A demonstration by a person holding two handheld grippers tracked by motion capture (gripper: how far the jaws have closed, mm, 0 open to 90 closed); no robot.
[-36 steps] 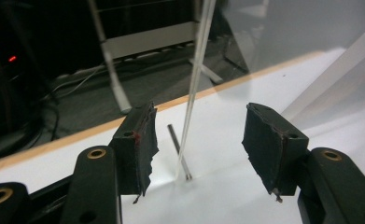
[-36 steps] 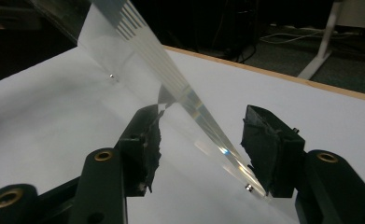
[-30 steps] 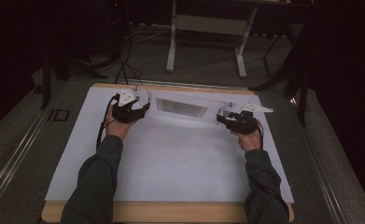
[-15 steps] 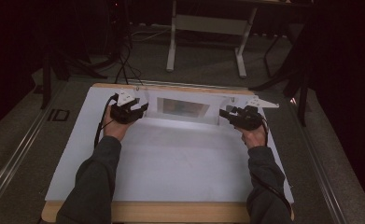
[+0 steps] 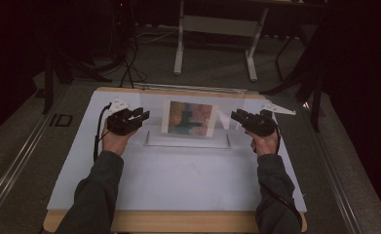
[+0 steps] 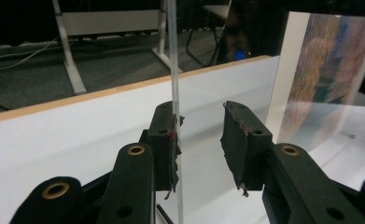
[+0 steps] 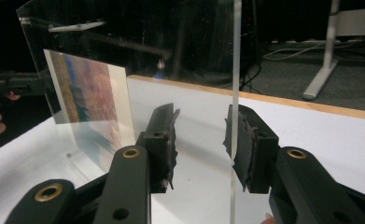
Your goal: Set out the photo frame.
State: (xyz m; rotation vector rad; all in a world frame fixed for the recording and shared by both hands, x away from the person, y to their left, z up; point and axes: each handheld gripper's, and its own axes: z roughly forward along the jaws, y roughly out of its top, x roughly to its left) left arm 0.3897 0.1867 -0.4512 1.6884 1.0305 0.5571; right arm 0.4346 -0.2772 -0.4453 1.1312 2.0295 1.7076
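High view: grippers (image 5: 142,116) (image 5: 236,117) flank upright acrylic frame (image 5: 190,119).

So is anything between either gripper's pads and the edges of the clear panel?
Nothing visible. The clear panel with its picture stands upright on the white table cover. Each side edge already sits inside a gripper's jaws: against one pad of the left gripper, and against one pad of the right gripper. Both have just been closing.
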